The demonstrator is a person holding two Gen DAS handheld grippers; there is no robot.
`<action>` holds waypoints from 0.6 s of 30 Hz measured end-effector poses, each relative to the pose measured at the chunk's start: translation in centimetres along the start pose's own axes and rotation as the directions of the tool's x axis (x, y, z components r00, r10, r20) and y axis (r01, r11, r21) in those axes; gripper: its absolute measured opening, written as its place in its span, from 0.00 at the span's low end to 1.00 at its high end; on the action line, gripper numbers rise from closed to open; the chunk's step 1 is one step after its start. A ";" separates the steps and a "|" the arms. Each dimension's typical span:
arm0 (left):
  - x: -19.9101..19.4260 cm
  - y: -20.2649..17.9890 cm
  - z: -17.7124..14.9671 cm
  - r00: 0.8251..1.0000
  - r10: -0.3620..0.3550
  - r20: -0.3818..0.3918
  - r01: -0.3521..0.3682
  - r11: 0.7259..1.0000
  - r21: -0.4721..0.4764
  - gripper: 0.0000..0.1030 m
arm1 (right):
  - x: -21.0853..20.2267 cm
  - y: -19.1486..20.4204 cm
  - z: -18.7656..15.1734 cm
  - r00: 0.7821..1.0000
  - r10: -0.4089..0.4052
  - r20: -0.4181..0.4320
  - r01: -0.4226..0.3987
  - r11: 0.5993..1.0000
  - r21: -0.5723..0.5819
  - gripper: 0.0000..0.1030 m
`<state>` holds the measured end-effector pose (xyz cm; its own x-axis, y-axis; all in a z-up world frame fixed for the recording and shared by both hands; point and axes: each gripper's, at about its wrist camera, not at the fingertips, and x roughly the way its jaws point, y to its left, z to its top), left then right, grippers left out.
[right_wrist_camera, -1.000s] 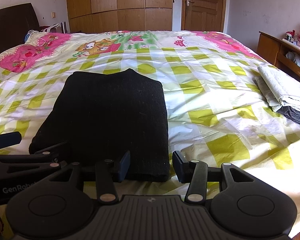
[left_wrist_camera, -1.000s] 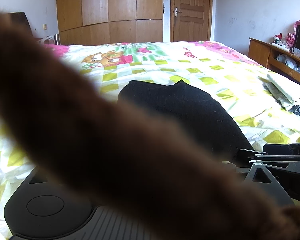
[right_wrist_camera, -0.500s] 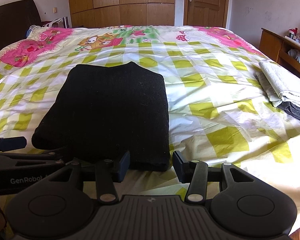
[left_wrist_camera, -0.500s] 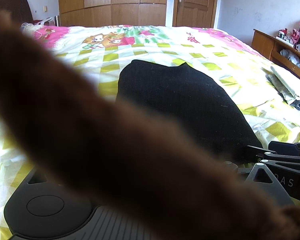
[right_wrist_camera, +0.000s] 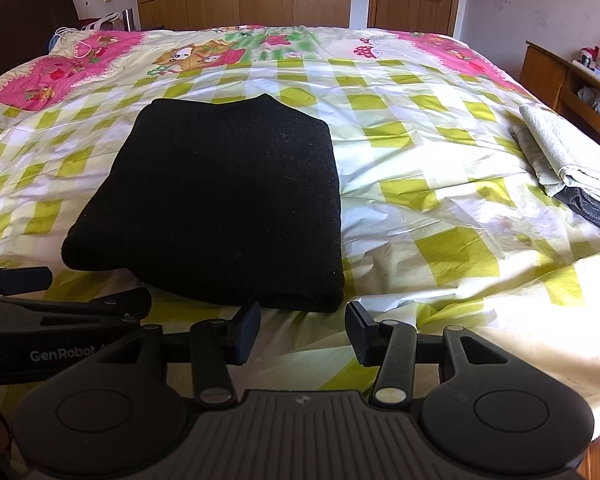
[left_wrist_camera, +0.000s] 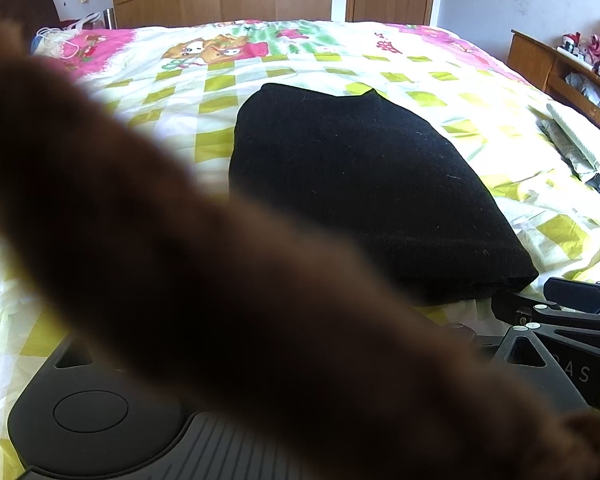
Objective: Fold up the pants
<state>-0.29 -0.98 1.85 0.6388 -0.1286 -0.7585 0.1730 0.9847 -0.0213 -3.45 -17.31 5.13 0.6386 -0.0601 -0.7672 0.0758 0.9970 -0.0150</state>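
pants point(right_wrist_camera: 220, 200) folded on bed point(right_wrist_camera: 440, 200), just beyond empty, parted right tongs point(right_wrist_camera: 303, 328)

Bright daylight, room well lit. Bedspread point(right_wrist_camera: 420, 168) near the folded black pants point(right_wrist_camera: 220, 200) shows glare, esp. right of them & toward the near edge, almost blown out. Pants read as flat black, little texture. Fisheye bends walls at frame edges, dark vignette corners. Left wrist view: big brown blurred shape point(left_wrist_camera: 180, 280) across the lens, fully out of focus.
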 end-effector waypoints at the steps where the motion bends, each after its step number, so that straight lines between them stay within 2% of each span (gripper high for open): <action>1: 0.0 0.0 0.0 1.000 0.002 0.002 -0.002 1.000 -0.001 0.97 | 0.0 0.1 0.0 1.000 -0.002 0.002 0.002 1.000 -0.001 0.58; 18: 0.2 -0.5 0.0 0.999 0.049 0.003 -0.050 0.998 0.029 0.97 | 0.3 0.0 0.0 1.000 0.004 0.007 -0.004 1.000 0.016 0.58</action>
<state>-0.22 -1.52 1.74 0.6491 -0.0801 -0.7564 0.1626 0.9861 0.0350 -3.27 -17.30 4.87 0.6443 -0.0566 -0.7627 0.0852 0.9964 -0.0019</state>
